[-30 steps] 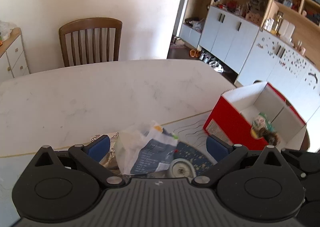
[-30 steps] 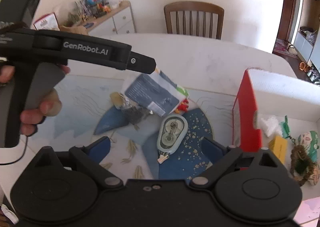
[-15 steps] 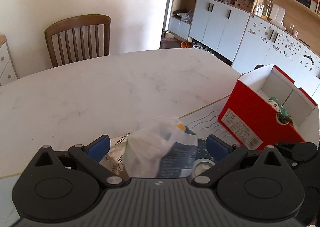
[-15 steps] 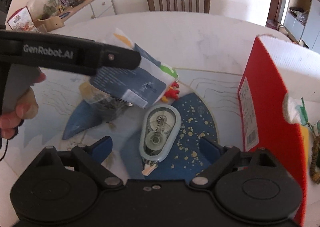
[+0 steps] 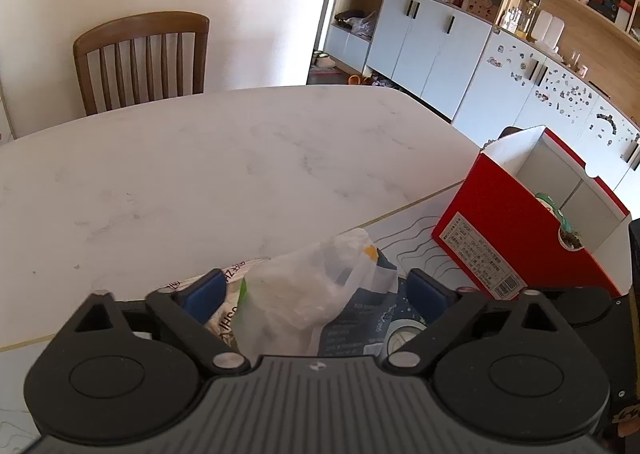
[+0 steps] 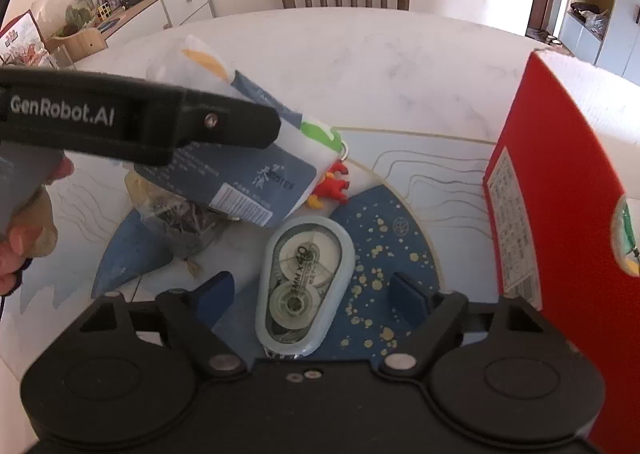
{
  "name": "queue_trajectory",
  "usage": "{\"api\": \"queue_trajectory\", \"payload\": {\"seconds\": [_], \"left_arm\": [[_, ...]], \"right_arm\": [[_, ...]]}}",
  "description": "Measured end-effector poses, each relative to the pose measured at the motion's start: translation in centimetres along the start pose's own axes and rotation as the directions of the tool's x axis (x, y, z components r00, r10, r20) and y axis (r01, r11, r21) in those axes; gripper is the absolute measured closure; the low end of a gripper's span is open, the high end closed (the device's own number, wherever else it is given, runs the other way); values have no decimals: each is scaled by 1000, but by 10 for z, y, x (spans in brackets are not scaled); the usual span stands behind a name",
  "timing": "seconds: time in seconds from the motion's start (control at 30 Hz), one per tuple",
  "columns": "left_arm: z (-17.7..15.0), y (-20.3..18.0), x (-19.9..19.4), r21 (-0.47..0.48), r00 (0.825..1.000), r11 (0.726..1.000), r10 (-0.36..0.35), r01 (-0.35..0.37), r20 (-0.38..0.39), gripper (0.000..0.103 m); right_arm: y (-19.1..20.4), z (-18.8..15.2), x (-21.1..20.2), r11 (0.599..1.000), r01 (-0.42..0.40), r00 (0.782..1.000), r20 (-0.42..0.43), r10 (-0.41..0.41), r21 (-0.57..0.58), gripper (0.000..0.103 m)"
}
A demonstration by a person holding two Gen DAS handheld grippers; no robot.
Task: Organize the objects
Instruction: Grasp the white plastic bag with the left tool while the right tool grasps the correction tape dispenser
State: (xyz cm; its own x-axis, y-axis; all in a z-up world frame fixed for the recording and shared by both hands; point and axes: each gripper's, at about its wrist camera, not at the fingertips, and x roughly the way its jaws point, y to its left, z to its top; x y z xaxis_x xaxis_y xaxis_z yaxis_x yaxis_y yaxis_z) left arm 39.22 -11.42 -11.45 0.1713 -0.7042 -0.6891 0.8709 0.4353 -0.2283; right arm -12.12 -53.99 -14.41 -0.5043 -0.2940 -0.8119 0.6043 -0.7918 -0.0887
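Two grabs are being set up at once. Low centre of the right wrist view, the right hand-held gripper (image 6: 310, 290) is seen closing round the correction tape (image 6: 306, 286), pads not yet touching. Low centre of the left view, the left hand-held gripper (image 5: 314, 290) is closing on the plastic packet (image 5: 304, 302), w/ no contact yet. A tea sachet (image 6: 180, 222) and red toy (image 6: 332, 186) are left on the worktop (image 5: 200, 158). At far right the red box (image 5: 516, 230) is seen partly filled, approx. halfway judged.
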Motion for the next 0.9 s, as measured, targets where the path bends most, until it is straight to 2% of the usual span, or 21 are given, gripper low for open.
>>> {"api": "queue_trajectory", "payload": {"seconds": [0.2, 0.4, 0.43, 0.5, 0.6, 0.9], "left_arm": [[-1, -1, 0, -12, 1000, 1000, 11, -11, -1, 32], [0, -3, -3, -17, 1000, 1000, 17, -17, 10, 48], [0, -3, -3, -19, 1000, 1000, 19, -18, 11, 50], [1, -3, -4, -25, 1000, 1000, 16, -15, 18, 55], [2, -4, -7, -24, 1000, 1000, 13, -13, 25, 59], [4, -12, -17, -16, 999, 999, 30, -29, 45, 69]], "right_arm": [[1, 0, 1, 1000, 14, 1000, -2, -14, -4, 21], [2, 1, -1, 1000, 17, 1000, 4, -17, 18, 28], [3, 1, -1, 1000, 21, 1000, 6, -21, 21, 31], [4, 1, -2, 999, 34, 999, 10, -34, 15, 43], [5, 0, -4, 999, 32, 999, 12, -32, 10, 55], [3, -2, -15, 999, 42, 998, 36, -42, 10, 56]]}}
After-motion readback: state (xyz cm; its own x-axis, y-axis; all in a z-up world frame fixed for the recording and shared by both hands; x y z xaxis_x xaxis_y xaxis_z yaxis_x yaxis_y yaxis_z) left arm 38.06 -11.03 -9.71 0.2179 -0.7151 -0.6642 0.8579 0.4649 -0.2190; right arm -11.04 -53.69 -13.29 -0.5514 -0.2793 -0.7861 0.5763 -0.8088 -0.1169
